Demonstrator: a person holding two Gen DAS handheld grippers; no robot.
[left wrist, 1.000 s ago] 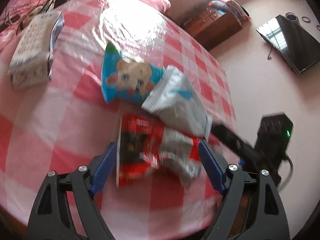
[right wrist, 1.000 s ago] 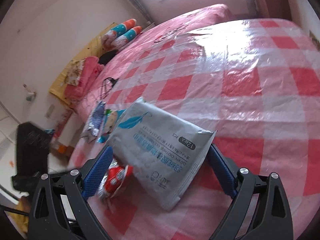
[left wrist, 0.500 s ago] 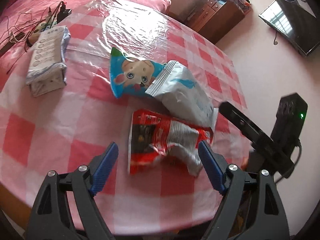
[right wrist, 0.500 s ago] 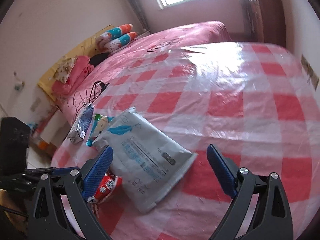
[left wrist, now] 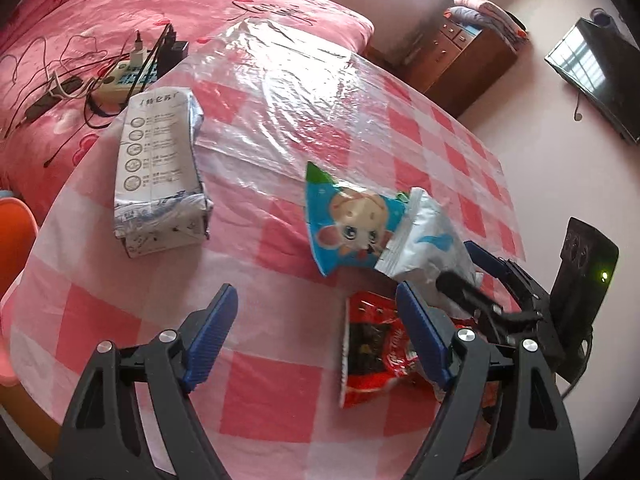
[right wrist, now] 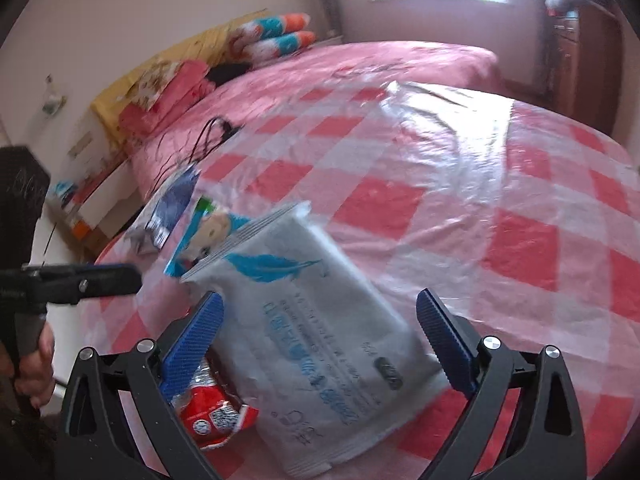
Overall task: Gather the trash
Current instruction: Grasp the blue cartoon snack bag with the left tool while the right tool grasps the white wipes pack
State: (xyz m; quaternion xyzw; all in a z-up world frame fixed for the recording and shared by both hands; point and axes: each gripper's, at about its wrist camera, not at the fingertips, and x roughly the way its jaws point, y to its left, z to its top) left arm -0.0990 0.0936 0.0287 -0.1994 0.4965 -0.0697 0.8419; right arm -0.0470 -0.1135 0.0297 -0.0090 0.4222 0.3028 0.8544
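Trash lies on a table with a pink checked cloth [left wrist: 280,380]. A red snack wrapper [left wrist: 372,344] lies beside my left gripper's right finger. A blue cartoon-mouse packet [left wrist: 352,224] and a grey wipes pack [left wrist: 432,240] lie beyond it. A white and blue carton [left wrist: 160,172] lies at the left. My left gripper [left wrist: 316,336] is open and empty above the cloth. My right gripper [right wrist: 320,340] is open, its fingers on either side of the grey wipes pack [right wrist: 320,328]. The red wrapper [right wrist: 216,412] lies under its left finger. The blue packet [right wrist: 204,232] shows behind.
A power strip with cables [left wrist: 124,72] lies on the pink bed [left wrist: 120,12] behind the table. A black device with a green light [left wrist: 584,276] stands at the right. A wooden dresser [left wrist: 476,52] and a TV [left wrist: 600,72] stand by the wall.
My left gripper has pulled back and left, so the red wrapper is now off to its right. My right gripper has moved closer, over the grey pack.
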